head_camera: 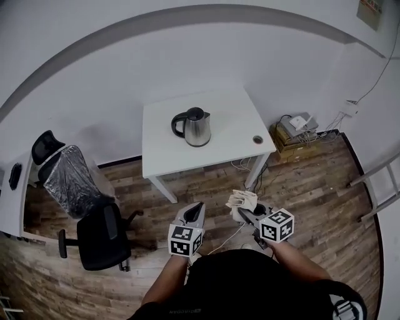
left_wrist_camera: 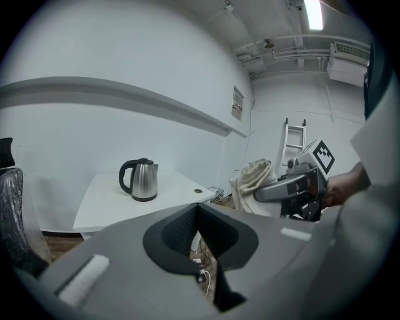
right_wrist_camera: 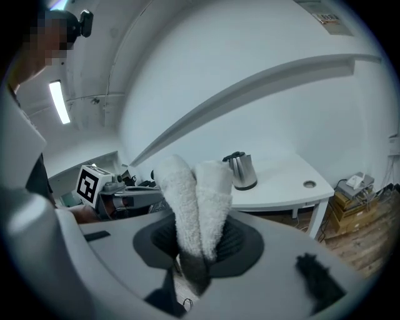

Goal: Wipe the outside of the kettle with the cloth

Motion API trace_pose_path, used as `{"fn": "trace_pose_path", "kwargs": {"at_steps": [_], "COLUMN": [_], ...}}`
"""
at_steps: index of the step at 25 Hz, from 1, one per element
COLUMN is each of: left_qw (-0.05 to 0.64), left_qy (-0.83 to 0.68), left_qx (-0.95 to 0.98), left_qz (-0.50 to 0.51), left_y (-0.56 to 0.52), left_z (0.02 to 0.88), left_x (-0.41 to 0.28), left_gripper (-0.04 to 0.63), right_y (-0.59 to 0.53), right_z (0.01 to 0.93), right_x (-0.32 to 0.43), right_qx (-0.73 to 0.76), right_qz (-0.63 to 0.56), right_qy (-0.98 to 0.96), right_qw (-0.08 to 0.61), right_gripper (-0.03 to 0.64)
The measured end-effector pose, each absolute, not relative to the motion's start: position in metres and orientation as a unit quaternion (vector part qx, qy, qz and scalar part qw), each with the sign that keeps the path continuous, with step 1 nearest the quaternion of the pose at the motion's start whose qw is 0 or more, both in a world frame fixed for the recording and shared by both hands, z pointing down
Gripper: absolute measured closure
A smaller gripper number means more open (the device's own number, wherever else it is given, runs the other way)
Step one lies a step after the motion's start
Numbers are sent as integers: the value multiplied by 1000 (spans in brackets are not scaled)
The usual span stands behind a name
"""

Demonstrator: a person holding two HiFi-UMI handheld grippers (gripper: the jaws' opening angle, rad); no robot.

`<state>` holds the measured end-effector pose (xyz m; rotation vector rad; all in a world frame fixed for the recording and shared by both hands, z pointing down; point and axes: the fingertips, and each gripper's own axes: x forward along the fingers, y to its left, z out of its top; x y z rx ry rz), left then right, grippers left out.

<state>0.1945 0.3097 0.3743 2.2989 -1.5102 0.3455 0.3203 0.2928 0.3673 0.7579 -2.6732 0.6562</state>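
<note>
Brushed-steel electric kettle with black handle (head_camera: 195, 127) stands upright on the white rectangular table (head_camera: 164, 150), at 12 o'clock from both grippers. Right gripper (head_camera: 245, 214) clamps a folded cream terry cloth (head_camera: 242, 200). Left gripper (head_camera: 197, 207), at its 9 o'clock, has its jaws together, empty.

Bright even indoor light, ceiling tube lamp (left_wrist_camera: 314, 14) glaring overhead, heavy fisheye curving, dark vignetted corners, left hand-held gripper (left_wrist_camera: 197, 211) blurred close-up
</note>
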Motion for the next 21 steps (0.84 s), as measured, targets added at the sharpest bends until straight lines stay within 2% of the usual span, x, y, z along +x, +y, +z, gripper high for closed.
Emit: {"fn": "trace_pose_path", "kwargs": {"at_steps": [8, 21], "left_qw": [186, 199], "left_qy": [-530, -535], "left_qx": [813, 809], "left_qz": [153, 140], "left_y": [319, 315], "left_z": [380, 377], "left_x": [202, 192], "left_gripper": [588, 588], "right_y": [292, 283], "right_z": [377, 379], "right_x": [320, 318], "right_qx": [262, 268], "right_qz": [217, 217], "right_qy": [-931, -930], "right_qw": [130, 130], "right_gripper": [520, 520]}}
